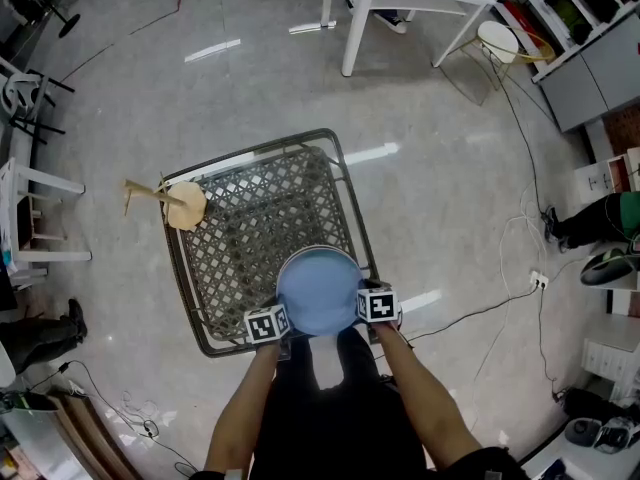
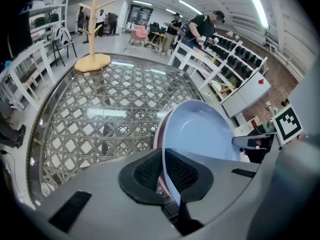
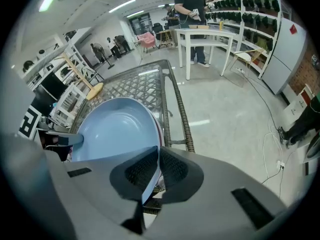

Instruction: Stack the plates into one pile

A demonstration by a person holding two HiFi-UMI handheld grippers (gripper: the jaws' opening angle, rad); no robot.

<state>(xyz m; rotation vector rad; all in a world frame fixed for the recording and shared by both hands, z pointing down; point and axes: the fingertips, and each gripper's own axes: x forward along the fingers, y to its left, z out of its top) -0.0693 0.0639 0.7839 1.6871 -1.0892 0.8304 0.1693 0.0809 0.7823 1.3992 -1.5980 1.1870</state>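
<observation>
Over the near edge of the lattice tabletop (image 1: pixel 250 223), a light-blue plate (image 1: pixel 318 290) is pinched at opposite rims by the jaws of the left gripper (image 2: pixel 164 176) and right gripper (image 3: pixel 157 171); a dark-red plate (image 2: pixel 158 134) is seen right against its underside.

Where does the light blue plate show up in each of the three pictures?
Head view: light blue plate, lower centre, between left claw and right claw.
Left gripper view: plate lower right, rim pinched in left claw.
Right gripper view: plate lower left, rim pinched in right claw.
Shared landmark: wooden mug tree at the wicker table's far corner.
</observation>
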